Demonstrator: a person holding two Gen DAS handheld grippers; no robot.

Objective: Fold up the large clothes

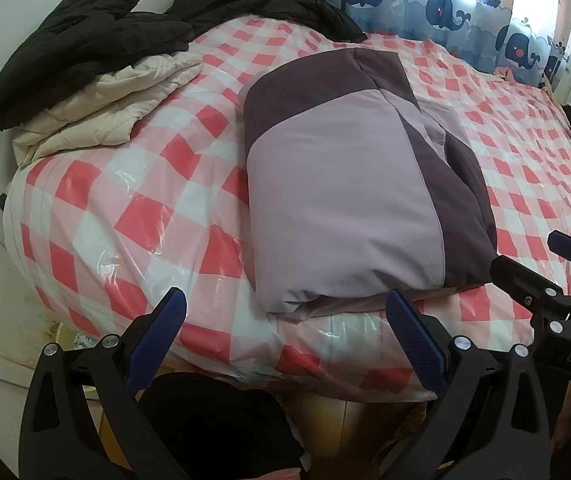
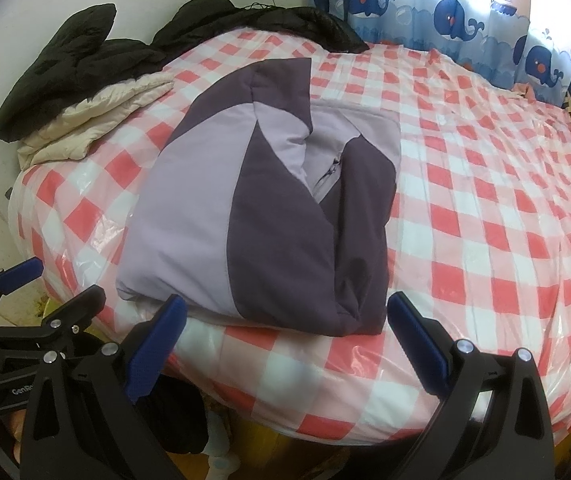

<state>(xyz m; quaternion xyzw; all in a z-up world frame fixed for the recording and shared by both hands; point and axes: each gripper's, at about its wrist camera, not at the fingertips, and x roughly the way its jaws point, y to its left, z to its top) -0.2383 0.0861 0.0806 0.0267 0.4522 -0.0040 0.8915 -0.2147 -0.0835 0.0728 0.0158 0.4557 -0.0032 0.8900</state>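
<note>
Both tongs, left [image 1: 285, 336] and right [image 2: 285, 336], hang released off the bed's [image 2: 485, 240] near edge. The jacket [image 2: 261, 216] looks puffy, soft and probably slippery. I'd pinch its near hem corners.

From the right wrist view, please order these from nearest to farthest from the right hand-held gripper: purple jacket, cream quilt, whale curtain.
From the right hand-held gripper:
1. Purple jacket, folded at the bed's near edge, directly ahead.
2. Cream quilt, far left, under black clothing.
3. Whale curtain, behind the bed, upper right.
</note>
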